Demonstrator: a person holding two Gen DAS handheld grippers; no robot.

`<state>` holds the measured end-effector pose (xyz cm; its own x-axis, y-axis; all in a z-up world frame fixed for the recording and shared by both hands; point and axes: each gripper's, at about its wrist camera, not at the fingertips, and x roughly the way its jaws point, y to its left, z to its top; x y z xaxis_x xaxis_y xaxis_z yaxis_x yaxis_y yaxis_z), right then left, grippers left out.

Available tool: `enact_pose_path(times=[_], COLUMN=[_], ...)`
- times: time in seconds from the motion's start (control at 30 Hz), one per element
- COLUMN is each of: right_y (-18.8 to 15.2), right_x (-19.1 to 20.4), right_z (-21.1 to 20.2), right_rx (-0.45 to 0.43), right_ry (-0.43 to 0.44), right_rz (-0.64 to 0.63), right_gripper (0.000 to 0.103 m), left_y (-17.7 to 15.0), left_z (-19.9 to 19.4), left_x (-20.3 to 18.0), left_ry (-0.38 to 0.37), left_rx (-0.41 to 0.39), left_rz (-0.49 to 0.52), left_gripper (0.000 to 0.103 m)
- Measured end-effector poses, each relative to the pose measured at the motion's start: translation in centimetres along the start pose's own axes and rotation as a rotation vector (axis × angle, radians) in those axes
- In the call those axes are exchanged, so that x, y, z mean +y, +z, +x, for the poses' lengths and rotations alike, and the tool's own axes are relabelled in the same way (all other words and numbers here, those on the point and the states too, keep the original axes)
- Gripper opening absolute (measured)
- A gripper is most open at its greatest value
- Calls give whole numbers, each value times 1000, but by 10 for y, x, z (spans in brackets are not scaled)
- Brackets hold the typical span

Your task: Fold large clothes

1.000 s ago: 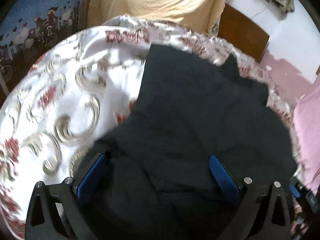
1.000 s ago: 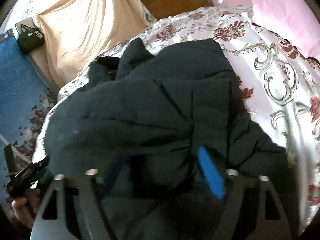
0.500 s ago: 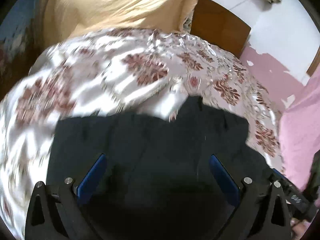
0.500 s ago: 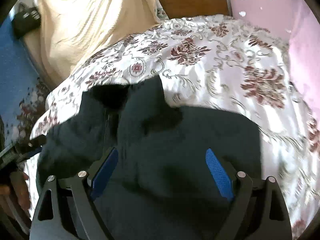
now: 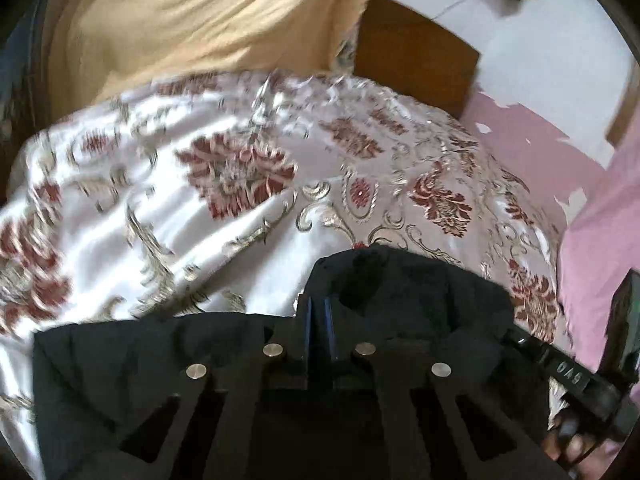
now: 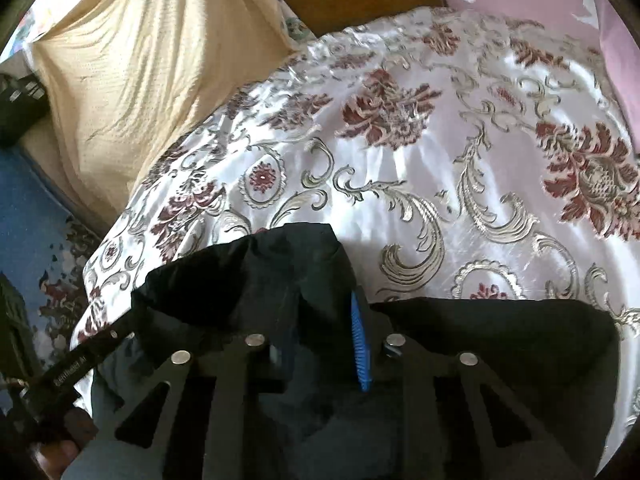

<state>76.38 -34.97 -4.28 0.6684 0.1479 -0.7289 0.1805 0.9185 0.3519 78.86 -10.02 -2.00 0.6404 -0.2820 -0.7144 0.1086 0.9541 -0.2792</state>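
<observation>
A large black garment (image 5: 420, 300) lies on a bed with a white satin bedspread (image 5: 200, 220) patterned in red flowers. Its far edge fills the bottom of both views. My left gripper (image 5: 318, 304) is shut, its blue pads pinching that edge beside a dark hollow in the cloth. In the right wrist view the garment (image 6: 240, 280) bunches into a thick fold. The jaws of my right gripper (image 6: 324, 312) are closing on this fold. One blue pad shows against the fabric and the other is hidden behind it.
A beige cloth (image 5: 180, 20) hangs at the far left, next to a wooden headboard (image 5: 412, 52). A pink pillow (image 5: 600, 248) lies at the right. A blue patterned rug (image 6: 24, 220) covers the floor on the left. A hand (image 6: 60, 452) holds the other gripper's handle.
Both grippers travelled across the garment to its far edge, so much more bedspread shows ahead. Both sets of jaws went from wide open to closed on the black fabric.
</observation>
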Motion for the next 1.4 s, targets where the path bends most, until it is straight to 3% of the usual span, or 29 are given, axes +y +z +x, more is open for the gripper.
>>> enact_pose_path(times=[0.17,0.47,0.77,0.87,1.03,1.17,1.4], right_y=[-11,-48,-99,-124,-156,-168,-169], right_x=[-8,9,8,1,-13,-25,-46], right_z=[-57,-174,-256,-268,-258,-230,-169], right_rx=[-68,-169,-248,-257,-230,-189,-137], right_ry=[52,47,52,41,16,4,-29], right_rz=[-64,-288,-393,-419,-436,-400,-335], right_gripper=[14,10,9,8,8,7,7], left_y=[-14,-50,-102,-125,-152,-160,-173], left_z=[-62,-176,-244,-247,-220,-187,-130], left_x=[10,9,17,25,46,56,64], left_ry=[0,-50,-91,-99,-106,-80,-15], left_rx=[-78,-144,-178,-176,-129,-81,-17], left_rz=[63,97,63,41,-42,-94,-88], left_gripper=[5,4,4,4,4,4,3])
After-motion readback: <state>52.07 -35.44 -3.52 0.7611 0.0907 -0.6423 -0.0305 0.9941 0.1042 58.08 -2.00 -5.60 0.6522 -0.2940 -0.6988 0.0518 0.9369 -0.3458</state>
